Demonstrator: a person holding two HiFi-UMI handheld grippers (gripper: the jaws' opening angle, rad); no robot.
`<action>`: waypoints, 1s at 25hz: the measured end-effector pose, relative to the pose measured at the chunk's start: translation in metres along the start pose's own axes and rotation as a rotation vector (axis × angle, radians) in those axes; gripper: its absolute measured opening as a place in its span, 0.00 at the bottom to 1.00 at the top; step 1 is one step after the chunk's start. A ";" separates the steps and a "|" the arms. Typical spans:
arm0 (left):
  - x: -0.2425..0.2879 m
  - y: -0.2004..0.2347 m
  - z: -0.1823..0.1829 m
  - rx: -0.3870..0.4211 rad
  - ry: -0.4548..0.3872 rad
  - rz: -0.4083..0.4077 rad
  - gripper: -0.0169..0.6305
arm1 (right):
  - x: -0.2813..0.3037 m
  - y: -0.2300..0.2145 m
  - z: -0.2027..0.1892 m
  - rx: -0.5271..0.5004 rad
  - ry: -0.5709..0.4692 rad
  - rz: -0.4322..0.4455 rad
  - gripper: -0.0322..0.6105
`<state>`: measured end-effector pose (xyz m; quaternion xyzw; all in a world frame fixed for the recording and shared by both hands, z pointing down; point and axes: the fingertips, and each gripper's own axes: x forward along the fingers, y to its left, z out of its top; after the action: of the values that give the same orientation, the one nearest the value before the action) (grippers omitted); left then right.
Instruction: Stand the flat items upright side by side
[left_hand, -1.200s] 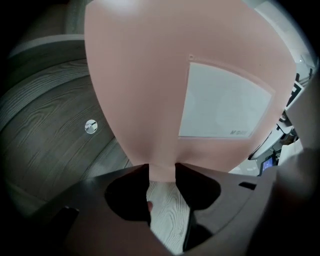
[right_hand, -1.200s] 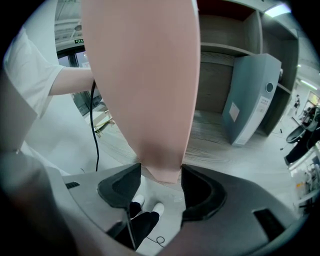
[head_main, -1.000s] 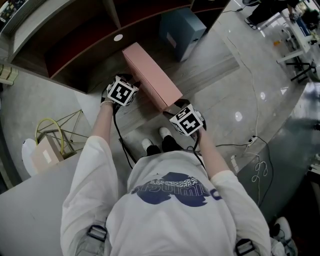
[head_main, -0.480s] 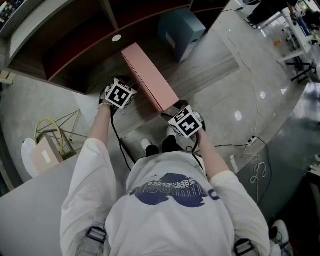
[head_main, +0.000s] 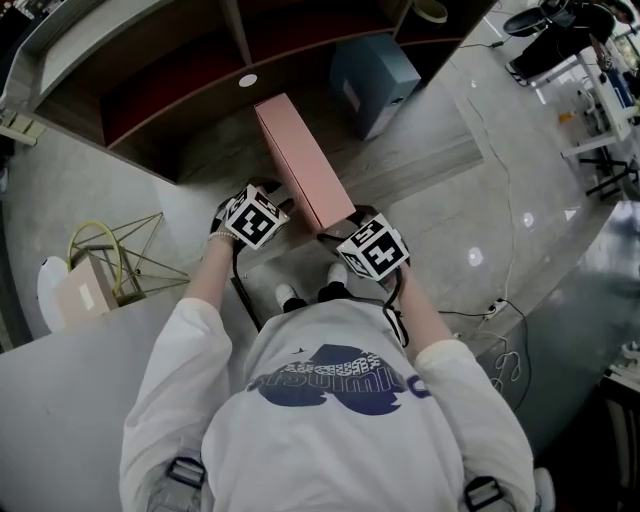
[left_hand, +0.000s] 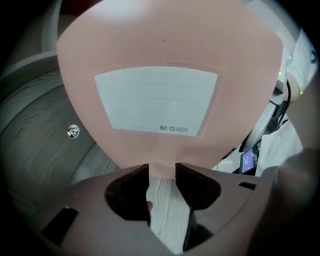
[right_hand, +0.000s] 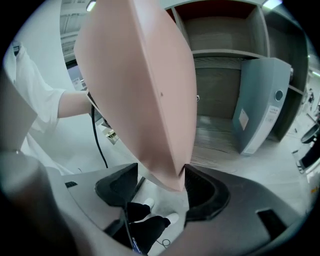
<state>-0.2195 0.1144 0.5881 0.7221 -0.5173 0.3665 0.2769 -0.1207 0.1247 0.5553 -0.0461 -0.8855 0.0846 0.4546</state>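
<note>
A long pink file box is held between my two grippers above the wood-grain shelf floor, its near end toward me. My left gripper is shut on a thin lower edge of the box, below its white label. My right gripper has the box's near corner between its jaws. Those jaws have just been opening wider, and the corner still fills the gap between them. A grey-blue file box stands upright further back on the right.
A dark wooden shelf unit with dividers runs across the back. A small white disc lies on its floor. A wire-frame stand and a carton sit at the left. Cables trail over the glossy floor at the right.
My left gripper has shifted toward me and closer to the right one, along the box's left side. The box's near end has come slightly nearer and higher with the right gripper.
</note>
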 end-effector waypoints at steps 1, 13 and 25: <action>0.001 0.000 0.001 0.000 -0.001 -0.001 0.29 | 0.001 0.002 0.002 0.007 -0.008 0.006 0.51; 0.020 -0.001 0.032 0.085 -0.009 -0.078 0.29 | -0.008 -0.022 -0.001 0.102 -0.050 -0.124 0.47; 0.059 -0.014 0.088 0.195 -0.008 -0.142 0.29 | -0.037 -0.069 -0.018 0.174 -0.042 -0.200 0.47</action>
<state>-0.1735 0.0180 0.5854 0.7818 -0.4278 0.3918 0.2284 -0.0852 0.0526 0.5492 0.0838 -0.8844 0.1162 0.4443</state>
